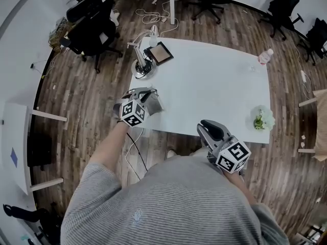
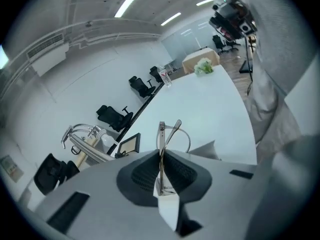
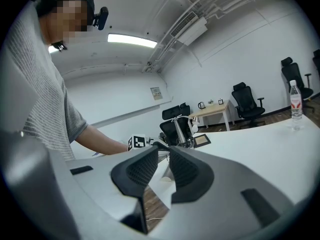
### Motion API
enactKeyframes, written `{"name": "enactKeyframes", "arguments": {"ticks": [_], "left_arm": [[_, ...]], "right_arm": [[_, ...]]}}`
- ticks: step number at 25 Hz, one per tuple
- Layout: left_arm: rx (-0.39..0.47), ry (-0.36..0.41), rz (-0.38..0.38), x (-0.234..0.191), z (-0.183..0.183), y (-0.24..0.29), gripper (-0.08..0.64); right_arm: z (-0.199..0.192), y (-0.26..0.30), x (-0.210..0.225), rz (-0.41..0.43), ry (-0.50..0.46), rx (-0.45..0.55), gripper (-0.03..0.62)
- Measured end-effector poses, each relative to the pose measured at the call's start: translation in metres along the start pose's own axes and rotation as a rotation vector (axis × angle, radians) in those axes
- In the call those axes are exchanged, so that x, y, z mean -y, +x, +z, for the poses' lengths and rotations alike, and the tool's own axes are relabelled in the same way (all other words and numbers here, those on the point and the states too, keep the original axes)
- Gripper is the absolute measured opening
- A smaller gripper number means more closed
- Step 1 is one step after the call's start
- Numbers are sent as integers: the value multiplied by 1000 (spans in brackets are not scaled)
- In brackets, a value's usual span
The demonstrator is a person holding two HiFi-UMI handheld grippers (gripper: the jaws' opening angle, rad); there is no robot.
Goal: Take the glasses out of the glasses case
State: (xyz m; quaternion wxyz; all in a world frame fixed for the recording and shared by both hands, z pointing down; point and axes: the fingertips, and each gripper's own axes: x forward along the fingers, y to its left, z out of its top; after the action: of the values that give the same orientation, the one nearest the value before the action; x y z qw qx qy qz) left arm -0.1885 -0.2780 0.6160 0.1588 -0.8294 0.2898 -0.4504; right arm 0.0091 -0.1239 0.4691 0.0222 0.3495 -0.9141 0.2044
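Thin metal-framed glasses point(image 2: 161, 134) stand upright between the jaws of my left gripper point(image 2: 161, 159), which is shut on them; the folded temples and a lens rim stick out past the pads. In the head view the left gripper point(image 1: 146, 95) hangs over the front left corner of the white table point(image 1: 214, 86). A grey shape point(image 1: 155, 105) beside it could be the case; I cannot tell. My right gripper point(image 1: 208, 125) is at the table's front edge, close to my body. Its jaws point(image 3: 164, 151) are shut with nothing between them.
A desk lamp point(image 1: 140, 60) and a small dark tablet point(image 1: 160, 53) stand at the table's far left corner. A water bottle point(image 1: 264, 56) is at the far right, a small plant point(image 1: 263, 119) near the right front. Office chairs point(image 1: 92, 27) and cables point(image 1: 153, 17) lie beyond.
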Motion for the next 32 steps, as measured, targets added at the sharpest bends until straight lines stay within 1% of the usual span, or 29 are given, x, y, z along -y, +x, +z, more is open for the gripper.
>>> {"name": "enactKeyframes", "arguments": {"ticks": [7, 13, 15, 17, 21, 27, 32], "left_arm": [[139, -437, 54, -24, 2, -9, 35], [286, -777, 94, -45, -1, -20, 35], [328, -865, 108, -49, -1, -24, 35], [353, -905, 119, -50, 0, -28, 35], [397, -927, 146, -51, 8, -39, 35], [435, -931, 166, -52, 22, -55, 35], [483, -925, 159, -45, 47, -76, 35]], "right_arm": [[-6, -3, -1, 12, 7, 3, 62], [-1, -2, -6, 12, -3, -4, 62], [-2, -2, -6, 15, -3, -6, 62], [-4, -1, -6, 19, -2, -8, 62], [-5, 2, -8, 29, -8, -13, 61], [-3, 11, -12, 53, -17, -25, 61], [-7, 17, -16, 75, -16, -30, 61]]}}
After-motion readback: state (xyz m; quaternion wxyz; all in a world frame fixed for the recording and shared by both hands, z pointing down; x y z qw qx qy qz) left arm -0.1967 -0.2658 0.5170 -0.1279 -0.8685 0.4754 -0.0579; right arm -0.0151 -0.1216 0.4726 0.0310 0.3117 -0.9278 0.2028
